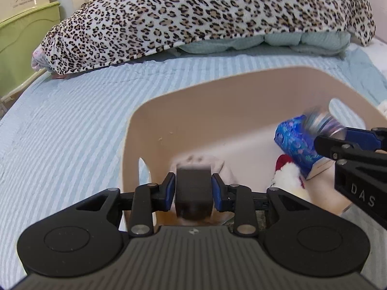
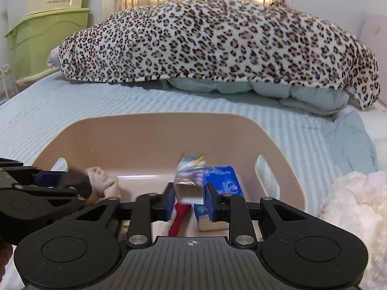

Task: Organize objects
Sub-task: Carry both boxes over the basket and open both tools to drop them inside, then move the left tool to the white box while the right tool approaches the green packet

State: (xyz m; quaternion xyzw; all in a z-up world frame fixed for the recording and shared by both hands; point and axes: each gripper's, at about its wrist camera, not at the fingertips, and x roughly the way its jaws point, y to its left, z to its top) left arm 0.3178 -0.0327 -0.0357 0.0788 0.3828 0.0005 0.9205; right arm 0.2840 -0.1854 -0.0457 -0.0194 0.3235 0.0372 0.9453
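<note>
Both tongs are hovering over the beige basket [image 2: 287, 181] on the bed [image 1: 72, 125]: left tongs [image 1: 193, 188] gripping a black block [image 1: 193, 191], right tongs [image 2: 188, 197] clamping what looks like a blurred printed carton [image 2: 189, 181].

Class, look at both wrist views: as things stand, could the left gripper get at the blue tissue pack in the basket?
Probably not right away: the left gripper is shut on a black block, and the right gripper, holding a small carton, sits over the blue tissue pack.
</note>
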